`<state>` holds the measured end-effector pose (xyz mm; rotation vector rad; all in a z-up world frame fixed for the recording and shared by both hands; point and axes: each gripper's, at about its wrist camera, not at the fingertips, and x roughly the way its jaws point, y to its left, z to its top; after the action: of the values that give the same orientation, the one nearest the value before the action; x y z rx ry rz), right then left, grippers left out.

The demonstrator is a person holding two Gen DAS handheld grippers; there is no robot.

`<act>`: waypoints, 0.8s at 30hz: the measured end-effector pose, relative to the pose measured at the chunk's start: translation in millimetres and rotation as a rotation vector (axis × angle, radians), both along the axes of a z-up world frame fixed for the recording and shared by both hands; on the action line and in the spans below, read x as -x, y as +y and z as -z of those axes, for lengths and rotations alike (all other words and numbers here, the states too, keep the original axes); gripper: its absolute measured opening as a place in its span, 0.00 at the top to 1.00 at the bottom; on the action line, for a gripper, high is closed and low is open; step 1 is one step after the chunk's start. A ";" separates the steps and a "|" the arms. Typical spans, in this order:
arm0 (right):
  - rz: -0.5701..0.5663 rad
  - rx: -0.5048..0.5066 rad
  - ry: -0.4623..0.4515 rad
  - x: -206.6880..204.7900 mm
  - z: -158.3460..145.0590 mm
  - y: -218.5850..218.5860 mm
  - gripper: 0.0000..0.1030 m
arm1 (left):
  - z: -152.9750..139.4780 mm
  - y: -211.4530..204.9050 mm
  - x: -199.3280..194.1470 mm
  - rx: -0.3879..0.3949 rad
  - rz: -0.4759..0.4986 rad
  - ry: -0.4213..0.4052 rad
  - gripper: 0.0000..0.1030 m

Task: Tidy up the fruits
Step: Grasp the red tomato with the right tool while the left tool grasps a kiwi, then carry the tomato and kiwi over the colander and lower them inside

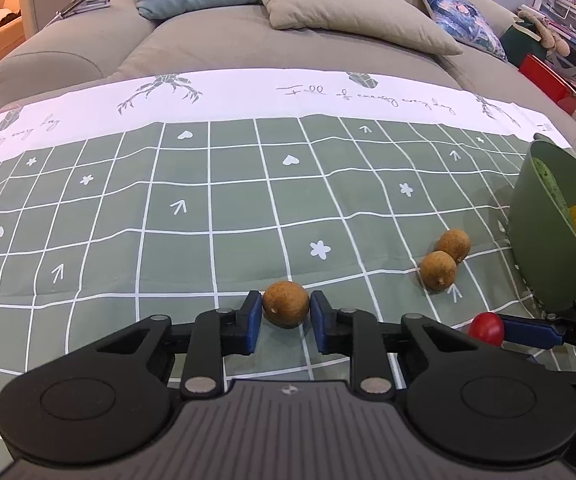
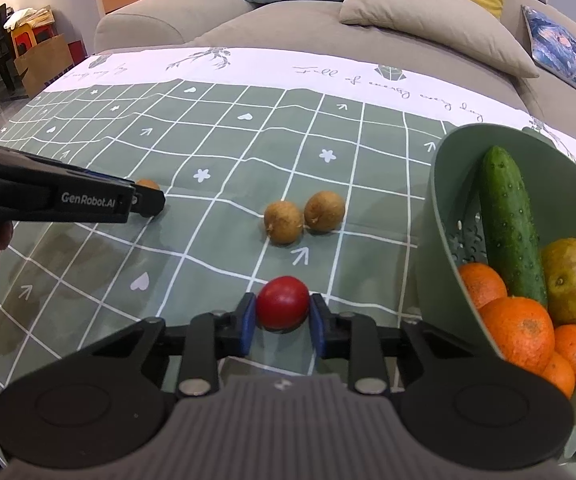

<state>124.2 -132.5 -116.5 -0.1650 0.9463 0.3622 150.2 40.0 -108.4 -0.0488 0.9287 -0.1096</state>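
at far left we note the left gripper [image 1: 286, 310], its blue pads pressed against both sides of a brown round fruit [image 1: 286, 304] resting on the checked cloth [image 1: 167, 232]. to its right, two like brown fruits [image 2: 304, 216] lie touching, loose. nearer, the right gripper [image 2: 282, 312] is clamped on a small red fruit [image 2: 283, 302]. at far right the green bowl [image 2: 444, 200] holds cucumber, oranges and a pear; we judge both grips are meant for transfer there.
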 end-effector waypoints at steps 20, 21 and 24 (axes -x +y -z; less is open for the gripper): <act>0.007 -0.088 -0.127 16.0 -74.1 -35.8 0.77 | -68.6 -50.1 33.7 0.094 0.102 -0.091 0.72; 0.011 -0.087 -0.135 15.7 -77.0 -40.8 0.77 | -71.6 -55.3 32.8 0.100 0.112 -0.094 0.72; 0.033 -0.085 -0.148 14.1 -83.5 -58.8 0.77 | -78.4 -72.3 29.6 0.112 0.144 -0.100 0.72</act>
<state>110.1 -191.3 -33.0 -0.0975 0.7850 0.3540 120.6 -32.3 -30.0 -0.0796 0.8248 -0.2955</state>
